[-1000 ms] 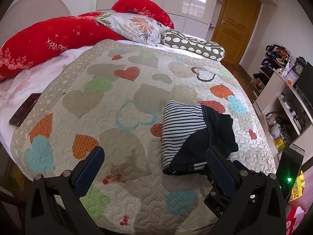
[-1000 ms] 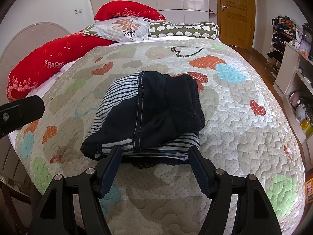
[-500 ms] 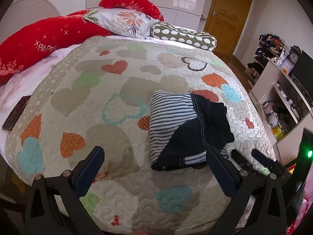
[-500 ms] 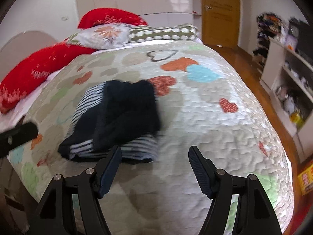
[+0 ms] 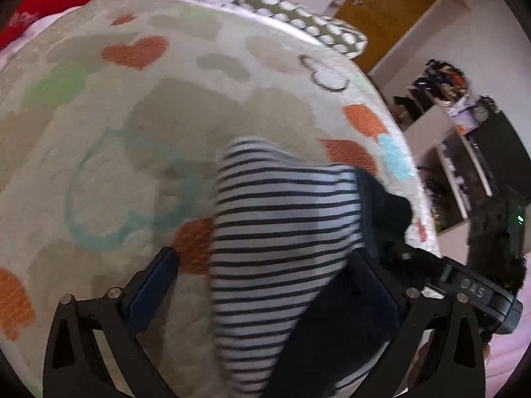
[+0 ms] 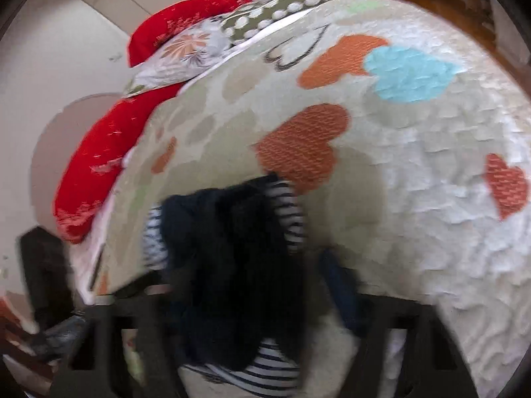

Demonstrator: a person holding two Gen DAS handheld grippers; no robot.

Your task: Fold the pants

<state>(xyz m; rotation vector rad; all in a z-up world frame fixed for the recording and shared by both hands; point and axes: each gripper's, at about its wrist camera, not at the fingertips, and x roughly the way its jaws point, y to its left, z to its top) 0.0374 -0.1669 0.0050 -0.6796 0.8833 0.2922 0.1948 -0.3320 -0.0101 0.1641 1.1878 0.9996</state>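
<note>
Both tools have swung in low over the bundle since a second ago, when they hung back near the bed's foot with the garment well ahead of them. Left gripper now straddles the striped navy-and-white folded pants: its jaws are closing but not yet pressing, with one blue pad on the quilt at 9 o'clock of the bundle and the other beside the dark navy panel at 3 o'clock. Right gripper is blurred; its jaws are closing too, the dark fabric lies between them, and whether the pads bite yet I cannot tell.

Outward from the tongs, the pants sit as a compact bundle near the foot edge of the heart-patterned quilted bedspread. At 12 o'clock lie the green polka-dot bolster and the long red pillow; a wooden door and open shelving stand at 2 o'clock.

Folding looks largely done, judging by the tight shape. What seems left is one last tuck, or lifting the bundle away.
</note>
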